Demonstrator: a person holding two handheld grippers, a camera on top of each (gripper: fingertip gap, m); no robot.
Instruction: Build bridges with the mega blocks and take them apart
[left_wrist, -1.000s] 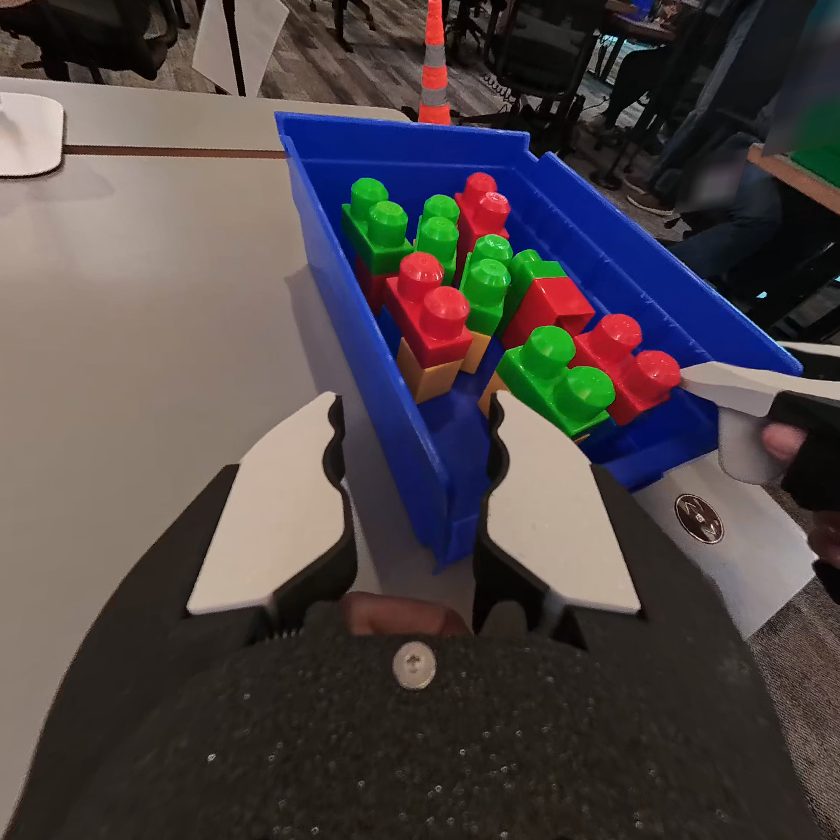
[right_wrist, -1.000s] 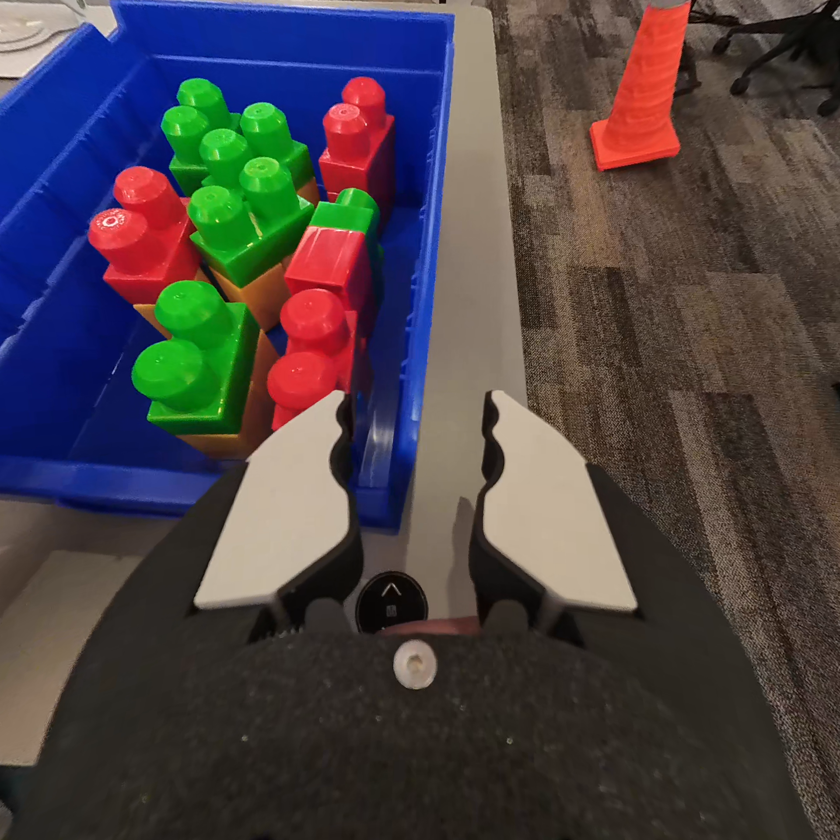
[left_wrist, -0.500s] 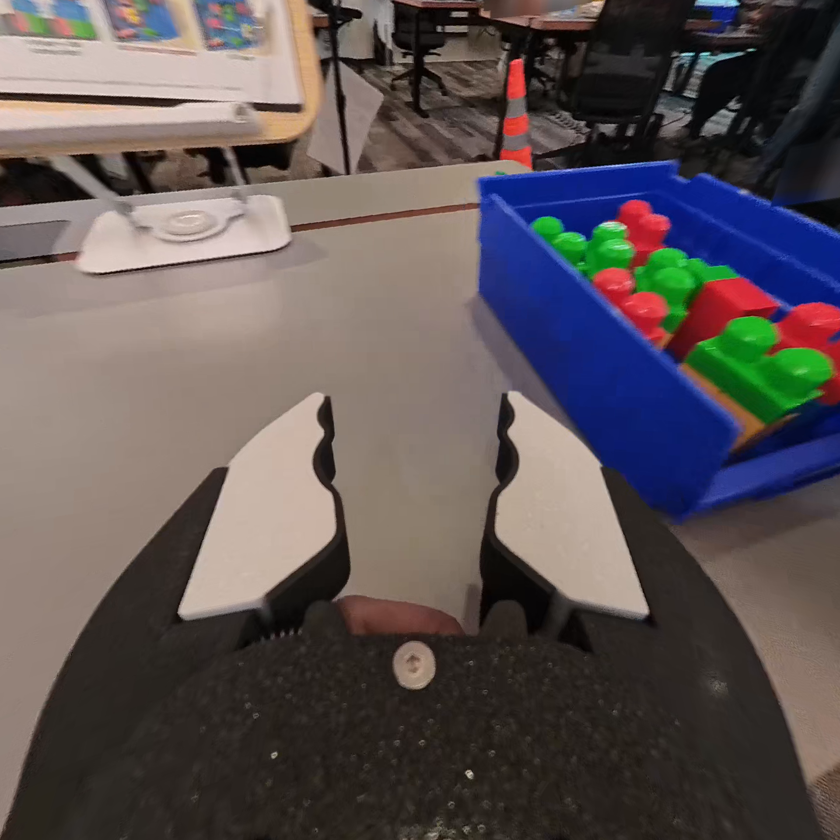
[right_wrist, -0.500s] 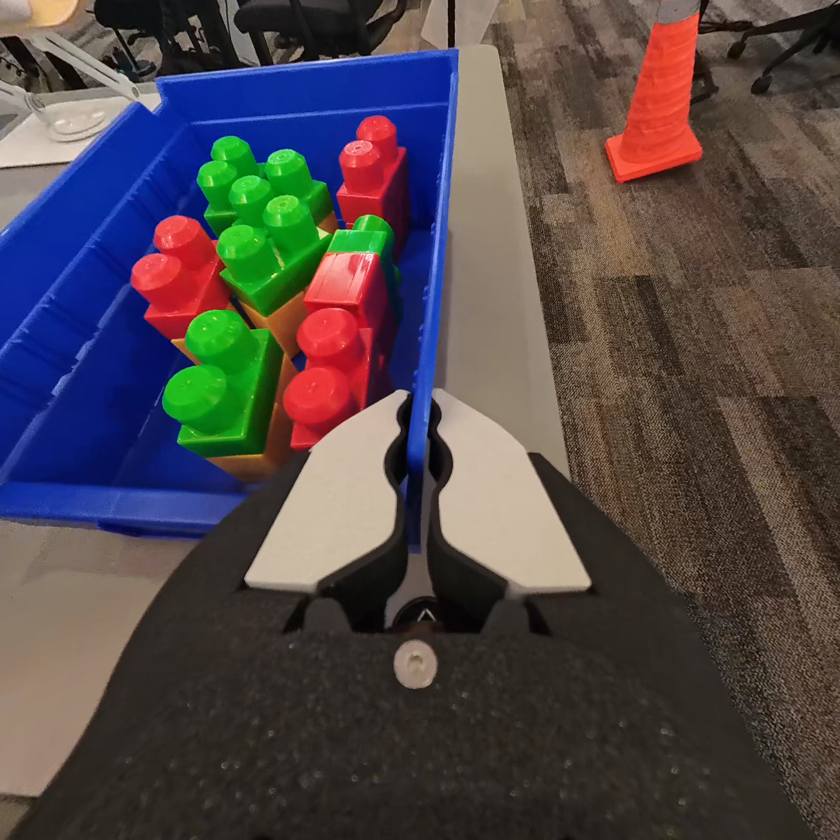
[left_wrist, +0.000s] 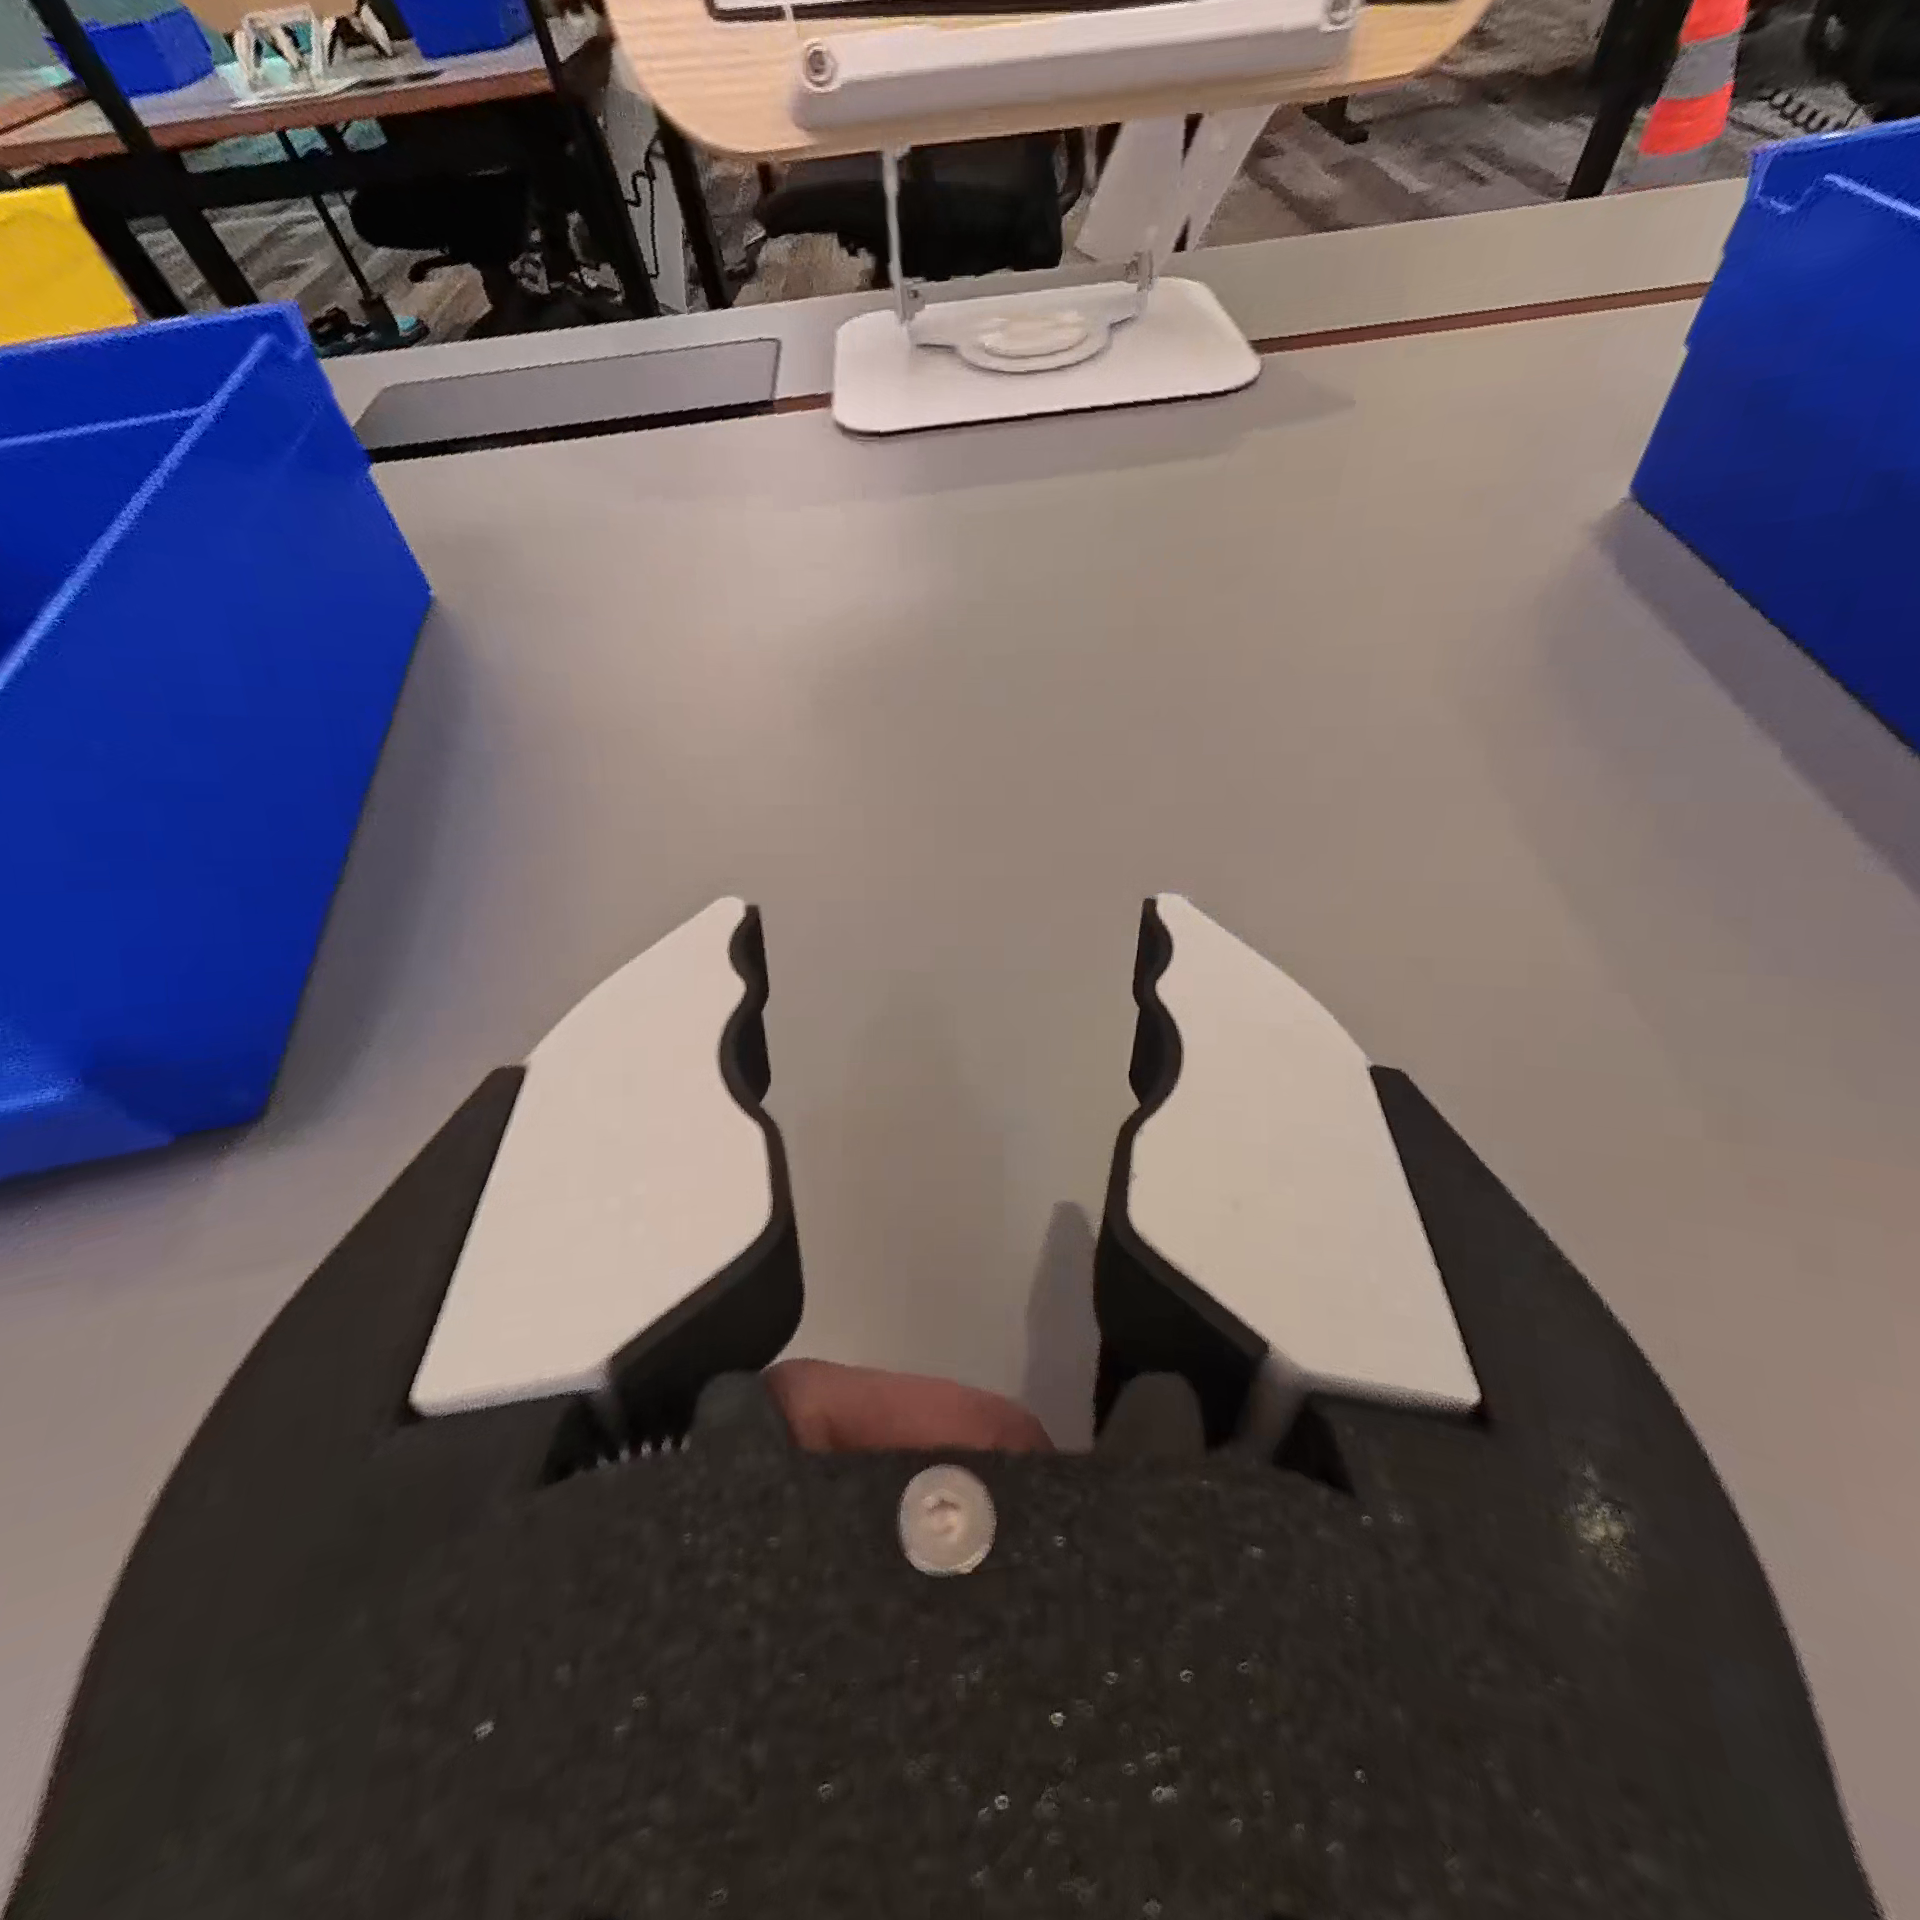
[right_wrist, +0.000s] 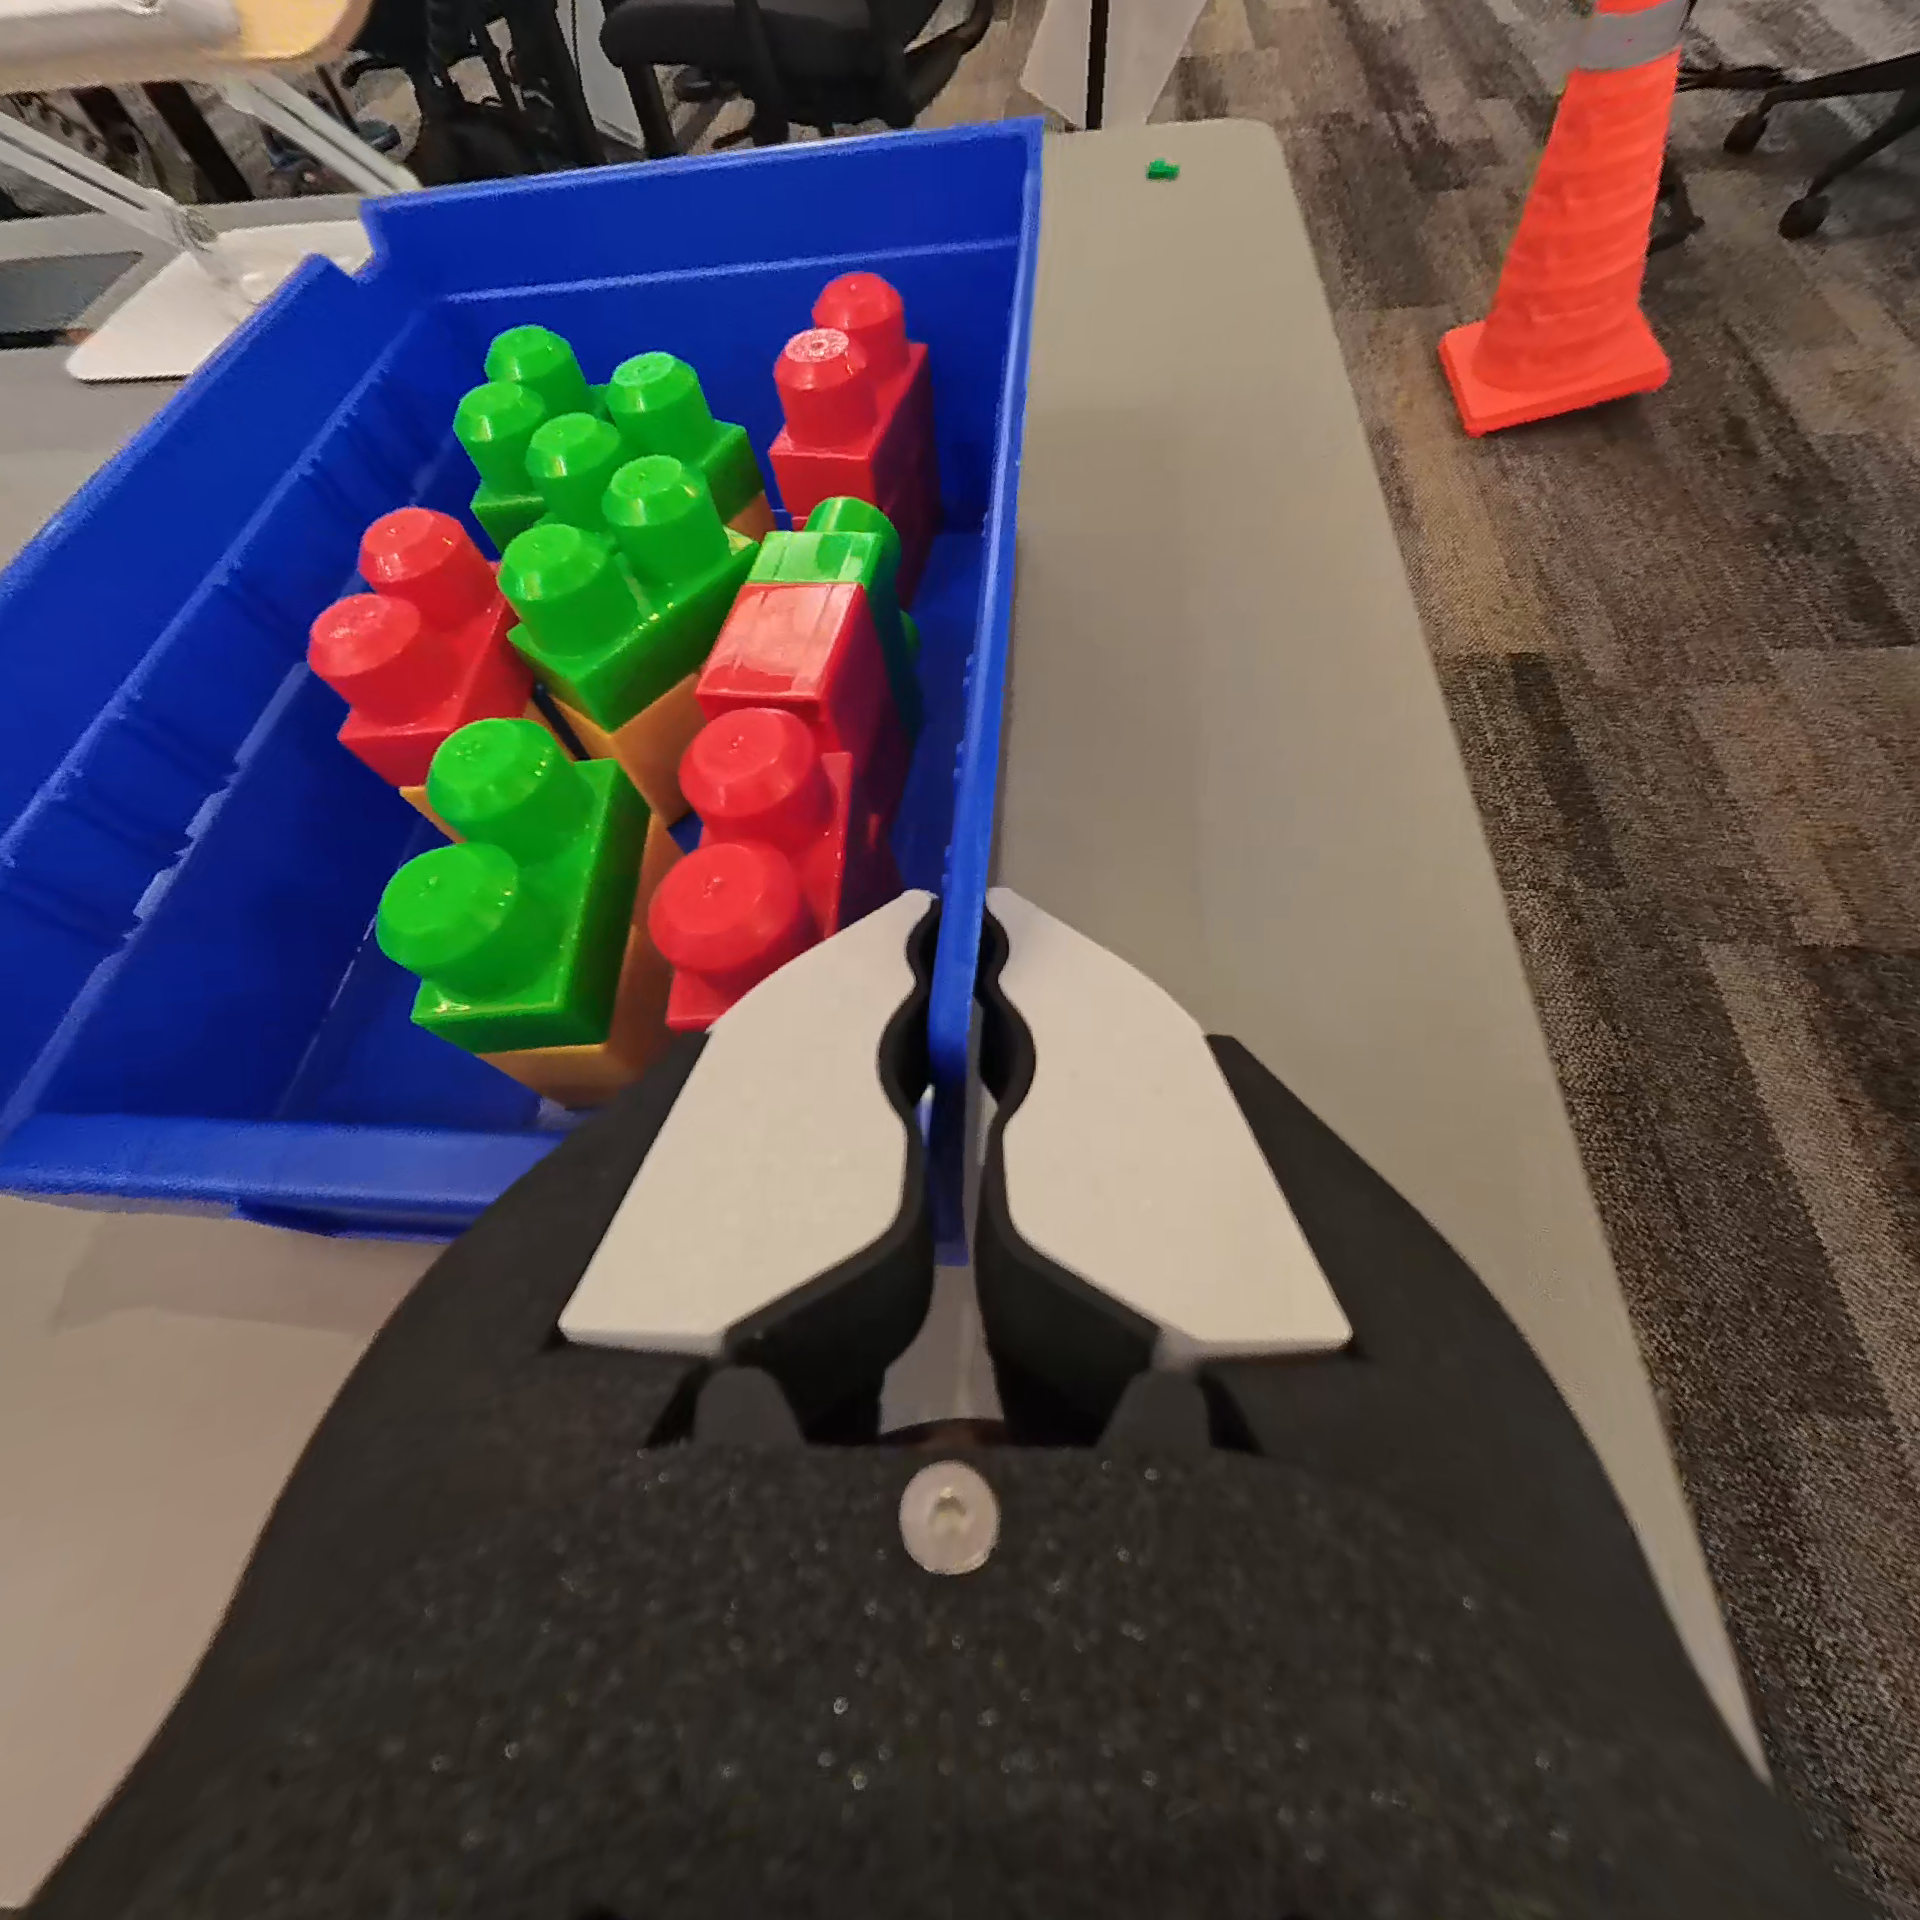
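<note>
In the right wrist view a blue bin (right_wrist: 187, 686) holds several red, green and orange mega blocks, among them a green block (right_wrist: 520, 883) and a red block (right_wrist: 748, 842) at the near end. My right gripper (right_wrist: 958, 914) is shut on the bin's right wall, near its front corner. In the left wrist view my left gripper (left_wrist: 945, 914) is open and empty over the bare grey table (left_wrist: 987, 644). The same bin's corner (left_wrist: 1808, 436) shows at the right edge there.
A second blue bin (left_wrist: 177, 727) stands at the left of the left wrist view. A white stand base (left_wrist: 1039, 353) sits at the table's far edge. An orange cone (right_wrist: 1569, 229) stands on the carpet right of the table. About 45 cm separates my left fingertips from my right.
My right gripper closed on the bin's right wall and holds it. My left gripper swung left, away from the block bin, and now faces the table's middle.
</note>
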